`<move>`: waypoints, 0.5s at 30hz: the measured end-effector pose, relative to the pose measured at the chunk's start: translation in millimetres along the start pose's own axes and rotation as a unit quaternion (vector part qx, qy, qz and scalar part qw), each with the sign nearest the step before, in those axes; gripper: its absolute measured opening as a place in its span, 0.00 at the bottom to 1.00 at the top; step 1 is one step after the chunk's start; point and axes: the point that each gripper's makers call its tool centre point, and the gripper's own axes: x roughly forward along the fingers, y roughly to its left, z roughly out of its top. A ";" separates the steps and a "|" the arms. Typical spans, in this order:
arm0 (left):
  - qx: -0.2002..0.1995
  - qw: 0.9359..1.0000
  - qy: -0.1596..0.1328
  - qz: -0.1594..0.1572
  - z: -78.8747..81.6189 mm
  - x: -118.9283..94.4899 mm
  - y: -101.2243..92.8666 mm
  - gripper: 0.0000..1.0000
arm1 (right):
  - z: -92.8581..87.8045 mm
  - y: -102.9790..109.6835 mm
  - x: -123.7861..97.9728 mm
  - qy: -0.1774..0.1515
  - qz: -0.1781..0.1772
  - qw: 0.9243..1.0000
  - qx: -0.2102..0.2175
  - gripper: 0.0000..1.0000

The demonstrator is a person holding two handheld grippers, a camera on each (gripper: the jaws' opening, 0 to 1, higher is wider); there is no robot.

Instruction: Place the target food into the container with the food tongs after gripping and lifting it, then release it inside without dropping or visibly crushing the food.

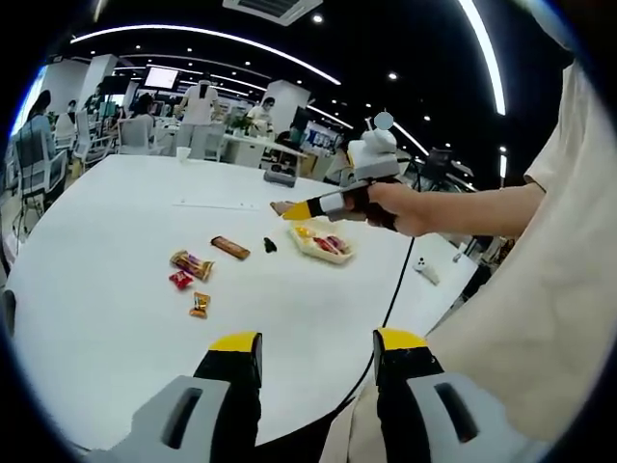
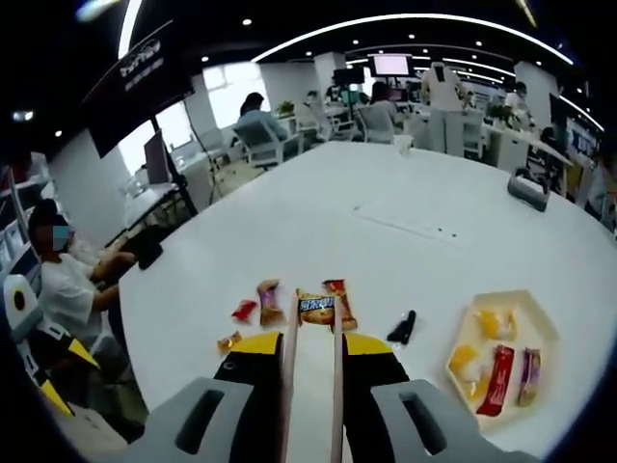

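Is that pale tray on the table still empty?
No: in the right gripper view the tray already holds several wrapped snacks, including a red one.

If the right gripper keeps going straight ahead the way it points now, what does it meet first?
Most likely the yellow snack packet at the food tongs' tips, held in the right gripper; depth is uncertain.

Bright ceiling strips (glary), sharp centre, warped edges
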 end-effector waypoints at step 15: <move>0.003 1.000 0.000 -0.003 1.4 0.3 -3.0 0.45 | 2.3 -21.1 -5.1 -0.004 -0.016 1.000 0.005 0.22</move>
